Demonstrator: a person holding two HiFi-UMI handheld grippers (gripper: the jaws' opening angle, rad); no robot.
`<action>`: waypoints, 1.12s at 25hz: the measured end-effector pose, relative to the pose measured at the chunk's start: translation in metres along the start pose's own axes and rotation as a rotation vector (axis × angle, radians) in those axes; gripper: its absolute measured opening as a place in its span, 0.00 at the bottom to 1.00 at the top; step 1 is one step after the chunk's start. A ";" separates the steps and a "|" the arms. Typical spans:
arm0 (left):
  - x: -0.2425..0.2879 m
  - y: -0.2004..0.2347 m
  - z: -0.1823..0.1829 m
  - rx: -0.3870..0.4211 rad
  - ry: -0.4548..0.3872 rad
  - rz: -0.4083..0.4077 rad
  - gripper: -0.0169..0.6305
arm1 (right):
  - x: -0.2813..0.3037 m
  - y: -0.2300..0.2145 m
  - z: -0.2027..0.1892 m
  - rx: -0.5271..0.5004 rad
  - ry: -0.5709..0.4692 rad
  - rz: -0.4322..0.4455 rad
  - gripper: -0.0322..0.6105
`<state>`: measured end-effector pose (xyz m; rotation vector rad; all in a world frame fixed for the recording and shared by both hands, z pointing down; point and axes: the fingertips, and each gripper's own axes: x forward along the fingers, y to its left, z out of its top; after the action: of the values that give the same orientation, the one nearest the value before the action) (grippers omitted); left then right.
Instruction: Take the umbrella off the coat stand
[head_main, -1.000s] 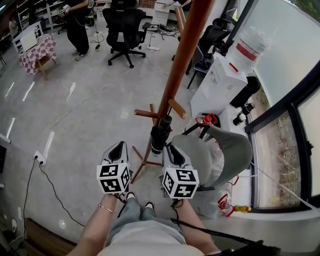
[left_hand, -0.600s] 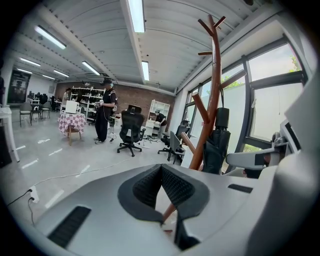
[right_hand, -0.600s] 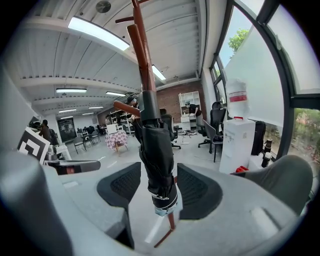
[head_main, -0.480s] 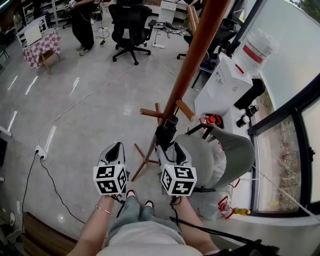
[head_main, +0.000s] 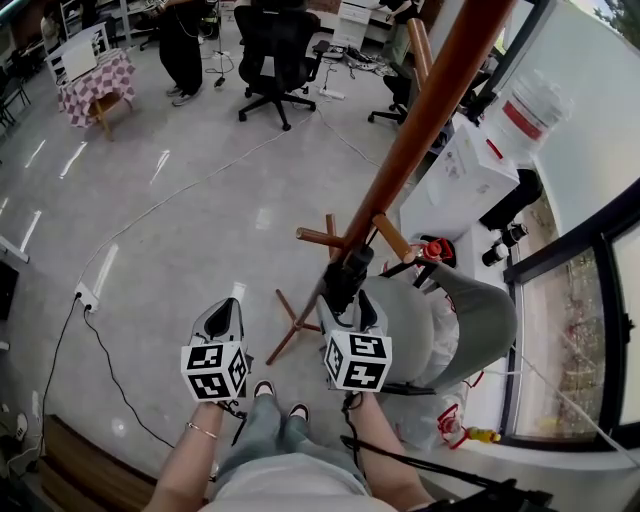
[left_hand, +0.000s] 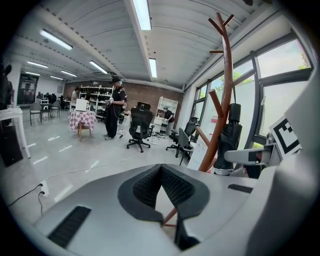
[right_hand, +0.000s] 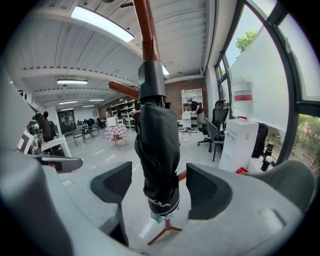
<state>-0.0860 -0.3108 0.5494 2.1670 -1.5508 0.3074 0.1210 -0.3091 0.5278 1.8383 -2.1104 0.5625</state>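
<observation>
Right tool (right_hand: 160, 187) is opening its jaws either side of the folded black umbrella (right_hand: 157, 145), which hangs against the coat stand (head_main: 420, 130); the pads do not touch it. It should probably close squarely on the mid-body, then lift clear of the peg. Left tool (head_main: 228, 310), closed and empty, sits just to its left, both pointing forward and slightly down.
</observation>
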 end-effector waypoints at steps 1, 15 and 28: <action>0.000 0.002 -0.001 -0.002 0.003 0.003 0.03 | 0.002 0.000 0.000 -0.003 0.002 -0.001 0.55; 0.001 0.016 -0.010 -0.035 0.015 0.030 0.03 | 0.026 -0.003 -0.002 -0.038 0.037 -0.016 0.55; 0.003 0.019 -0.012 -0.055 0.009 0.021 0.03 | 0.031 -0.002 0.004 -0.058 0.035 -0.038 0.51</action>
<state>-0.1014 -0.3129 0.5657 2.1057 -1.5591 0.2777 0.1182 -0.3379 0.5385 1.8196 -2.0433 0.5149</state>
